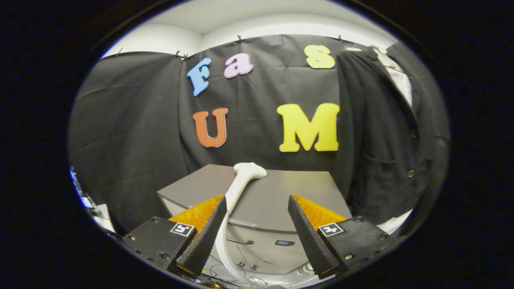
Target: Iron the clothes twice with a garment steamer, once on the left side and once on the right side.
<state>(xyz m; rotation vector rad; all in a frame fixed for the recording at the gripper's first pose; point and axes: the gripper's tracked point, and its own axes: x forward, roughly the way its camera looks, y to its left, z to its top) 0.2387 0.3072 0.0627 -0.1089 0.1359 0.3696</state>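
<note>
Task status: not started, as far as the frame shows. The gripper point(257, 210) has its fingers spread wide and holds nothing. Both fingers sit in the lower centre of the frame, well apart from each other.

The garment steamer head point(249, 170) lies on the top of a grey cabinet point(281, 196) at centre frame, just beyond the fingertips. Its white handle point(235, 194) runs down and forward from the head, passes just inside the left finger point(204, 237), and continues as a white hose point(222, 245) toward the bottom of the frame. Whether the handle touches that finger cannot be told. The right finger point(307, 235) stands clear of it.

The dark jacket point(381, 140) hangs at the right of the frame, against the black booth wall point(132, 120), with a light shirt point(399, 82) showing at its collar. Its front faces the camera and is unobstructed.

Remaining steps, by judgement: grasp the steamer handle, carry the head to the jacket, make one pass on the left side and one on the right.

Clearances:
- The far right corner of the cabinet lies near the jacket's lower hem; the lifted head probably needs to clear that edge before swinging right.
- Open room exists above the cabinet top, between the steamer and the wall.
- The hose trails below the fingers among cables point(237, 273) at bottom centre; it may drag or snag on the cabinet's front edge.
</note>
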